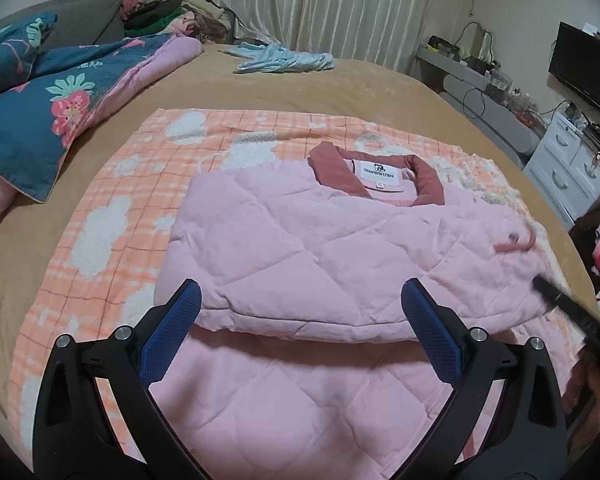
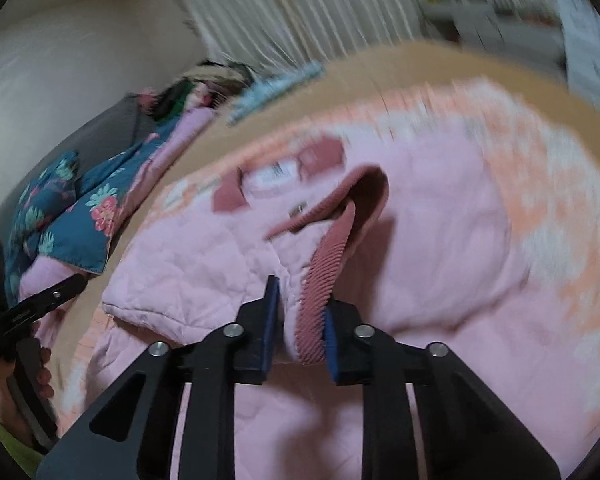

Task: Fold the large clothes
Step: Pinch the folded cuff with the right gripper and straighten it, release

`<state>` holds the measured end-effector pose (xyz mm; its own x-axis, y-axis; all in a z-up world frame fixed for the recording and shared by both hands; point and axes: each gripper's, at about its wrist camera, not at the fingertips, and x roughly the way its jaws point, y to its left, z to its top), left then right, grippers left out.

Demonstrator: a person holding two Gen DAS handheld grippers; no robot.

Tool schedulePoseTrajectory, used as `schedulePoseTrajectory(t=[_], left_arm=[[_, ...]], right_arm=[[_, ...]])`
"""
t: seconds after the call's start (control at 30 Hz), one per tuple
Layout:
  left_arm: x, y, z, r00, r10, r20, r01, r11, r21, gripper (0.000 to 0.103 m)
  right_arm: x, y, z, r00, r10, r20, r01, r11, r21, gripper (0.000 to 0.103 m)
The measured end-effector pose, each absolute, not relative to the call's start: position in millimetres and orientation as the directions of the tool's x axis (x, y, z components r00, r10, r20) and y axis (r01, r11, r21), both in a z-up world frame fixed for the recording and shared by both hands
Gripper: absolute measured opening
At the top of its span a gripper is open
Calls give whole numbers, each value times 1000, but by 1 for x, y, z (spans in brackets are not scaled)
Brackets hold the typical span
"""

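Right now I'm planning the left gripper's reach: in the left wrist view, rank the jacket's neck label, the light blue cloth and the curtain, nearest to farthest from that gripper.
From the left gripper:
1. Neck label, inside the pink jacket's collar, just ahead.
2. Light blue cloth, at the bed's far side.
3. Curtain, on the back wall beyond the bed.

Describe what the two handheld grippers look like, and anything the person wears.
The left gripper has black plastic arms with triangular cut-outs, silver round pivot pins and two flat blue fingers with a fine dimpled texture. The right gripper is built the same: black linkage, silver pins, blue pads. No cables or markings are legible. A yellow-green piece of clothing shows at the right view's lower left edge.
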<state>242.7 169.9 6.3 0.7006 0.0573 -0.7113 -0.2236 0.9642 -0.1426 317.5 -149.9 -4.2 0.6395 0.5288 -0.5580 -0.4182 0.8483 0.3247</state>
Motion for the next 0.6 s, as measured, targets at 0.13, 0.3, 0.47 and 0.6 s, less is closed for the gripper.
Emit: schedulePoseTrajectory(t=[0.13,0.3,0.47,0.6], left_arm=[[246,169,7,701,56,-711,-220,965,-141,94],[260,164,5,689,46,-723,-206,969,-135,94],[274,158,0,677,24,-736,-196,969,-149,94],[283,155,-4,665,13,-747,-195,968,-156,94]], right_arm=[[317,-149,28,720,506,-474,-477,858,191,12],[335,-151,19,747,440,-498,-448,887,112,11],[351,-154,-8,723,386,-574,-386,913,128,11],[358,-158,-24,681,373,-630,-348,922,170,12]])
